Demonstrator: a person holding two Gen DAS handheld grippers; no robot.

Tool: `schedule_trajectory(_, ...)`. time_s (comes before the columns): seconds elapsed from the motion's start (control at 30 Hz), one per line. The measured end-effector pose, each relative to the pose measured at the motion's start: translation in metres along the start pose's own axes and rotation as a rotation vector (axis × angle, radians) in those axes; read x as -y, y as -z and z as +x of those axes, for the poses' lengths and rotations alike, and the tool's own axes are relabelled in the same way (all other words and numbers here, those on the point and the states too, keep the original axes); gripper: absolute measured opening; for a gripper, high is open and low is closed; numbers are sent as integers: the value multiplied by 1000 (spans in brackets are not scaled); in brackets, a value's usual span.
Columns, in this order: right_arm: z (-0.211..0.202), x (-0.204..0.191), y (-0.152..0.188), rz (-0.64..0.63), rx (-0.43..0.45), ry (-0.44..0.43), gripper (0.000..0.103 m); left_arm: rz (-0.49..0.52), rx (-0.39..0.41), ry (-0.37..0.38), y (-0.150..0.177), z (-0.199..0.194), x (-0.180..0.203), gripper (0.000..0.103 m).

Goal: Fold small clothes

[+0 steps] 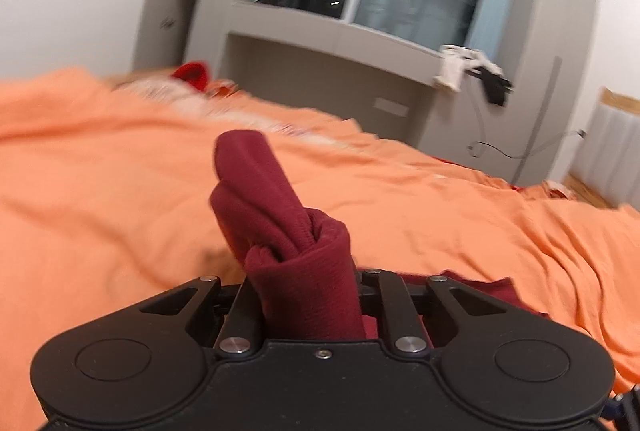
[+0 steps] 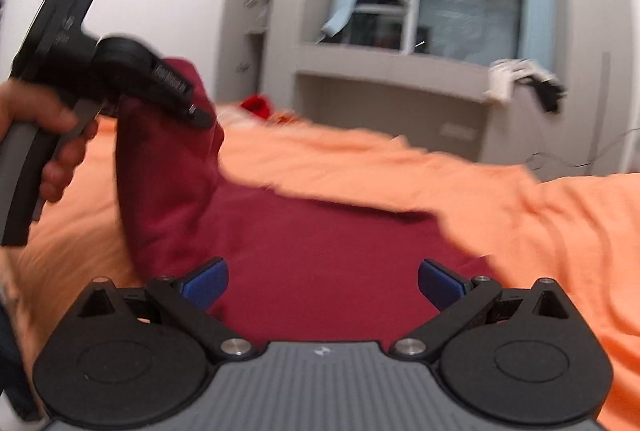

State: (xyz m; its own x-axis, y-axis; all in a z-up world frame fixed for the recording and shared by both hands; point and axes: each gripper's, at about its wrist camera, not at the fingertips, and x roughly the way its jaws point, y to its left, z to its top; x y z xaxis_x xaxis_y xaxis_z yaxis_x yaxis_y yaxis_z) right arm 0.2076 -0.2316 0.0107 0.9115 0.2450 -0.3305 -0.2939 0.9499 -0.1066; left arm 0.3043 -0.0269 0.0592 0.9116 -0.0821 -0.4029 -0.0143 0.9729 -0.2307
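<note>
My left hand-held gripper point(image 1: 304, 295) is pinching a bunched corner of the dark red garment point(image 2: 320, 255), lifted above the orange bed point(image 2: 560, 223). The rest lies flat directly ahead of my right hand-held gripper point(image 2: 323, 285), spread wide and nearer; its long axis runs left-right.

The left gripper point(image 1: 304, 295) has its fingertips buried in the bunched maroon garment point(image 1: 280, 231). At nine o'clock in the right wrist view, the person's hand point(image 2: 40, 135) is cut by the edge. The red thing point(image 1: 194, 73) at eleven o'clock is too blurred to name.
</note>
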Motion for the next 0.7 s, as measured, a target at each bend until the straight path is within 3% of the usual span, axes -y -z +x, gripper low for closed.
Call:
schedule_trajectory(0.2,-22,70,-13,167,68,122,103,144,0,110,-8,0,62,17)
schedule_trajectory(0.4,-31,142,-17,362,77,167,103,335,-15,225,20,-7,125,17)
schedule_trajectory(0.53,-20,175,-11,457,16,127,103,467,-44,286,55,-13,155,17)
schedule_trajectory(0.7,2,211,7,695,-69,-13,103,615,-57,298,95,-20,175,19)
